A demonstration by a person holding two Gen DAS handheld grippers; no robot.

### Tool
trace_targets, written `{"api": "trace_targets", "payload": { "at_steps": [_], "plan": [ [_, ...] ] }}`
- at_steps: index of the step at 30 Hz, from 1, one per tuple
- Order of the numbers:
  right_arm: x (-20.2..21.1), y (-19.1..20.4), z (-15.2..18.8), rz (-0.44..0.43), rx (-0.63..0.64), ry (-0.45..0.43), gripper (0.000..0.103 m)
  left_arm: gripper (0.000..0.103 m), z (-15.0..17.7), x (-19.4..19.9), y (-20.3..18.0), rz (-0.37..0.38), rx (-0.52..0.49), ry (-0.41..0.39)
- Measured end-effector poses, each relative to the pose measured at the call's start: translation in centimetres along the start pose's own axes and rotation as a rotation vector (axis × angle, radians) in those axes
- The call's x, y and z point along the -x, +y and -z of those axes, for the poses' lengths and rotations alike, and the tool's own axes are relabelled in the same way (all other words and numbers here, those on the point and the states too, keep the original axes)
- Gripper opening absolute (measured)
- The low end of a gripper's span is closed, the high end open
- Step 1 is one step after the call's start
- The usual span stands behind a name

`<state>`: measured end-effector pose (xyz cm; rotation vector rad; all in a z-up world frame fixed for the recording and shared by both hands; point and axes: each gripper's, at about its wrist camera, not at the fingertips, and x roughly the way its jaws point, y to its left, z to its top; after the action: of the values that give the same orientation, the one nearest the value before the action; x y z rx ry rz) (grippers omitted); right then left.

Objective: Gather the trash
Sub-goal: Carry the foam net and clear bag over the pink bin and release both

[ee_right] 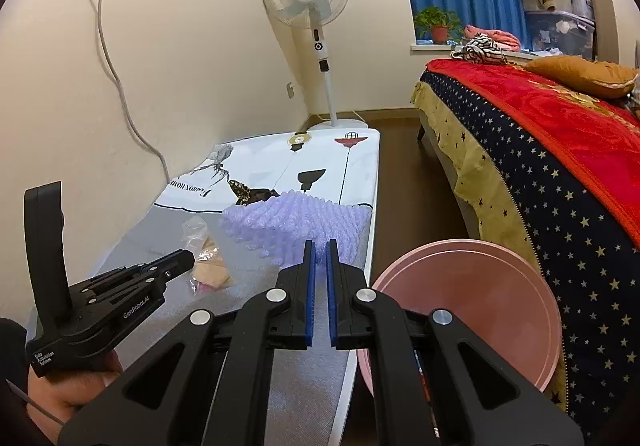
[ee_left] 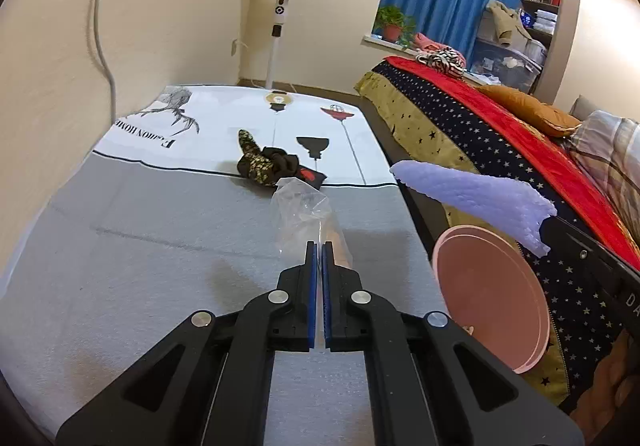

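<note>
While your left gripper [ee_left: 319, 246] fingers clamp the clear plastic bag [ee_left: 304, 206], your right gripper [ee_right: 320, 244] fingers pinch purple foam wrap [ee_right: 296, 218], pink basin [ee_right: 472, 306] at four o'clock

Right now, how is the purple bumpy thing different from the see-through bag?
The purple foam sheet is lilac, solid-coloured and bumpy; the clear plastic bag is see-through and crinkled. The foam sheet is lifted in the air beside the pink basin, held by the right gripper; the bag is pinched by the left gripper over the grey table. Both are light packaging trash, each held in a closed gripper.
</note>
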<state>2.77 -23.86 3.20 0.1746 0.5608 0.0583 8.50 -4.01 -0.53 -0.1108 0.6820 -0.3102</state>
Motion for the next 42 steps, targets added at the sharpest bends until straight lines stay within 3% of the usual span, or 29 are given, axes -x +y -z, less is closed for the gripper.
{"api": "trace_targets", "payload": {
  "at_steps": [29, 42],
  "plan": [
    [1.7, -2.4, -0.7, 0.063, -0.057, -0.052, 0.005, 0.002, 0.4, -0.9, -4.4, 0.072, -0.078, -0.014],
    [3.7, -6.7, -0.5, 0.175, -0.129, -0.057, 0.005, 0.002, 0.8, -2.6, -9.4, 0.183, -0.114, 0.009]
  ]
}}
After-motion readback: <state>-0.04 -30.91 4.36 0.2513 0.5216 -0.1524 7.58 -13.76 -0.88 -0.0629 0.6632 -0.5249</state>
